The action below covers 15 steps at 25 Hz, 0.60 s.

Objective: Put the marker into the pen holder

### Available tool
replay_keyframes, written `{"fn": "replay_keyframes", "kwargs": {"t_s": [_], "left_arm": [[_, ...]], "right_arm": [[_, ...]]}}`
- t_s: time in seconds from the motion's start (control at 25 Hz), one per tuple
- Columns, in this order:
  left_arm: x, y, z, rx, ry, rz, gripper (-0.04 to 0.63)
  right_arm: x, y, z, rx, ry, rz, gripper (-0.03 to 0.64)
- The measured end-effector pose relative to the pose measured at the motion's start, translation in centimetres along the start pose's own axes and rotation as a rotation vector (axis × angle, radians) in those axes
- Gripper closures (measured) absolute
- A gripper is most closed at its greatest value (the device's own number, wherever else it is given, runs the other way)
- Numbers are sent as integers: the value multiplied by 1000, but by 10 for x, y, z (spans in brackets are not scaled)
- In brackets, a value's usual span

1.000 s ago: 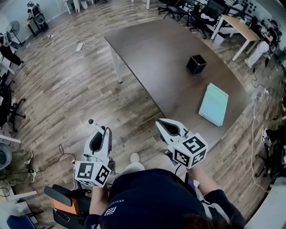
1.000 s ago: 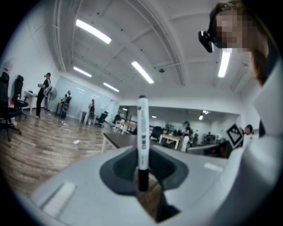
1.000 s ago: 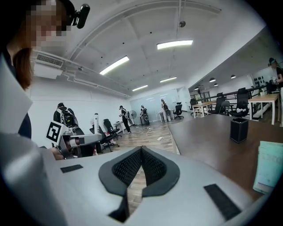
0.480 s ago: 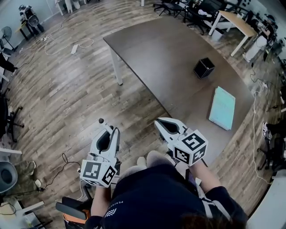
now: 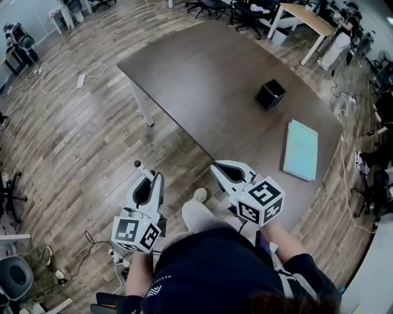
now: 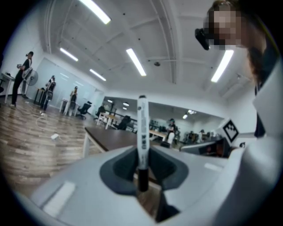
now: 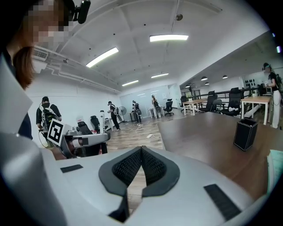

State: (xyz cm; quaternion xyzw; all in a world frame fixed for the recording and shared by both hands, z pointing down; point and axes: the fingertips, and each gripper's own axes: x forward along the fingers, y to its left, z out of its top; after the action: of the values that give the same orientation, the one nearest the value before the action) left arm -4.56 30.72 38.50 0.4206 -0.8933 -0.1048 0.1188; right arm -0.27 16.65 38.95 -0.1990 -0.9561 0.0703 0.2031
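From up top the left gripper [image 5: 152, 178] hides most of the thin white marker [image 5: 136, 164], and the black cube pen holder [image 5: 269, 95] is too tiny to see into.

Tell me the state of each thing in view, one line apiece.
left hand-held gripper: shut on the marker
right hand-held gripper: shut, empty
marker: clamped upright in the left jaws
pen holder: upright on the table, marker not yet in
green book: closed, flat on the table

Wood-plank floor [image 5: 73, 141], dark brown table [image 5: 202, 73] w/ white legs [image 5: 142, 110], office chairs [image 5: 212, 6] at back, ceiling strip lights [image 7: 169, 38].
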Motion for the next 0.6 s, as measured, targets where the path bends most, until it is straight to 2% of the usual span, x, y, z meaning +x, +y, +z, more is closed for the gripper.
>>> {"fn": "replay_keyframes", "kwargs": {"t_s": [0.16,0.36,0.6], "left_arm": [[40,3,22,20,-15,-43,522],[79,16,43,28,-15,-65,522],[134,21,49,42,24,-127,522]], "right_arm": [[15,-30,22,36,-37,-24,615],[42,-49,38,45,-50,-1,615],[59,-89,48,69,-52,-31,615]]}}
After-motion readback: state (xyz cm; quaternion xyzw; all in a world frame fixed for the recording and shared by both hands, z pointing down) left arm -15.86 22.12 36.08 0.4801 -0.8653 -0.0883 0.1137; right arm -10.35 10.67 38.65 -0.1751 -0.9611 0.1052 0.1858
